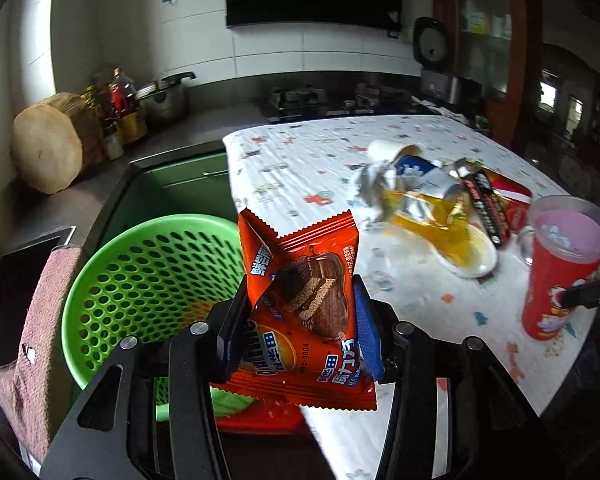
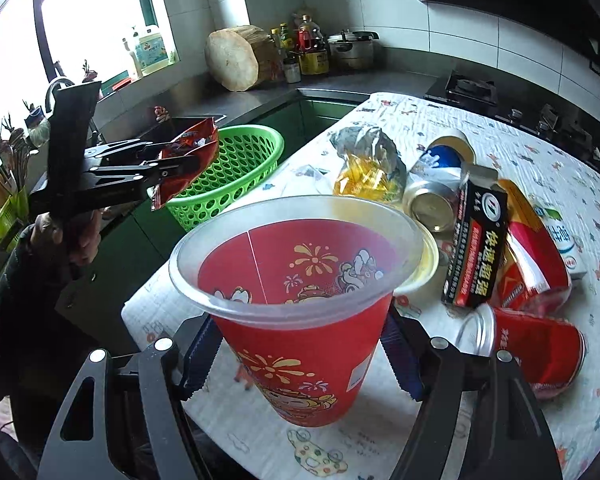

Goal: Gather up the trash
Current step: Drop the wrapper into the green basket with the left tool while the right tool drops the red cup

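Observation:
My left gripper (image 1: 300, 320) is shut on an orange snack wrapper (image 1: 300, 276) and holds it in the air beside the table's left edge, above a green perforated basket (image 1: 140, 280). The right wrist view shows that gripper (image 2: 192, 160), the wrapper (image 2: 188, 152) and the basket (image 2: 236, 168) from the side. My right gripper (image 2: 300, 360) is shut on a red paper cup (image 2: 300, 288) with a clear plastic rim, just above the patterned tablecloth (image 2: 540, 160). The cup (image 1: 560, 272) also appears at the right of the left wrist view.
More trash lies on the table: a crumpled foil and yellow wrapper (image 2: 364, 168), cans (image 2: 432, 200), a black box (image 2: 472, 248), a red carton (image 2: 528, 256) and a red can (image 2: 536, 348). A chopping block (image 2: 232, 60), bottles, a pot and a stove stand on the counter.

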Tool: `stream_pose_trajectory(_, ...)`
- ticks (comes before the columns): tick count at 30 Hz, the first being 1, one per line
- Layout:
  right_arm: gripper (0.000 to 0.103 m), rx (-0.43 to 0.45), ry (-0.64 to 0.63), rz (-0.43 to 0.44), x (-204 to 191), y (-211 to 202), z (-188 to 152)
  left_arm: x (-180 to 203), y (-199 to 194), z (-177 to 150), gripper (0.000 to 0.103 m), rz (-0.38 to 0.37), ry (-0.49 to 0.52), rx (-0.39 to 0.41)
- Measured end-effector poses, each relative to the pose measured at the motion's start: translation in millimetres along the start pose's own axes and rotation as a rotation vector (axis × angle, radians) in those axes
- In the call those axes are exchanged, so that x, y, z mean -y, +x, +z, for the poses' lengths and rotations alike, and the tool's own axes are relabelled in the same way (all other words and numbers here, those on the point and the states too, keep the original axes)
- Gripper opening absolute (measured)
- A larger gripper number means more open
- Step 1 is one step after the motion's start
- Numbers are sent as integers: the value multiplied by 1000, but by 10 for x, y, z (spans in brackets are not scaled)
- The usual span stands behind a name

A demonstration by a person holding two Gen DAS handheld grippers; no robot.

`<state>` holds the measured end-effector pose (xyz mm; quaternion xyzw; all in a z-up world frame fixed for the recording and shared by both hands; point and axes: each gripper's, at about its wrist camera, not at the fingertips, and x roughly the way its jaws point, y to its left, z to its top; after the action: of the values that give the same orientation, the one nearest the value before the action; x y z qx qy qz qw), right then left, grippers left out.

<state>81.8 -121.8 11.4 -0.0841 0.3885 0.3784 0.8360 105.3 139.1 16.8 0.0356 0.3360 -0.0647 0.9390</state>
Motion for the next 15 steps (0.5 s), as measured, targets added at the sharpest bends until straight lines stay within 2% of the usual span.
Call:
stream_pose_trajectory(4, 70, 14, -18, 42, -147, 124, 358, -494, 286, 58, 47, 92, -81, -57)
stream_pose_trajectory(10, 70, 7, -22, 77, -300, 516, 918, -925, 750, -38, 53, 134, -149, -160)
stream_pose_trajectory(11, 70, 4, -20, 81, -311, 590, 1005, -976, 799, -64, 56, 132, -165, -174)
stream_pose_trajectory(12, 70, 2, -19, 78, -329, 667, 1092, -1032, 843, -90, 64, 130, -183, -186)
stream_pose_trajectory(14, 70, -6, -9, 85, -345, 820, 1247, -1118, 869, -142, 66, 123, -205, -185)
stream_pose_trajectory(15, 70, -9, -1, 90, -355, 891, 1318, -1153, 872, -161, 72, 121, -212, -185)
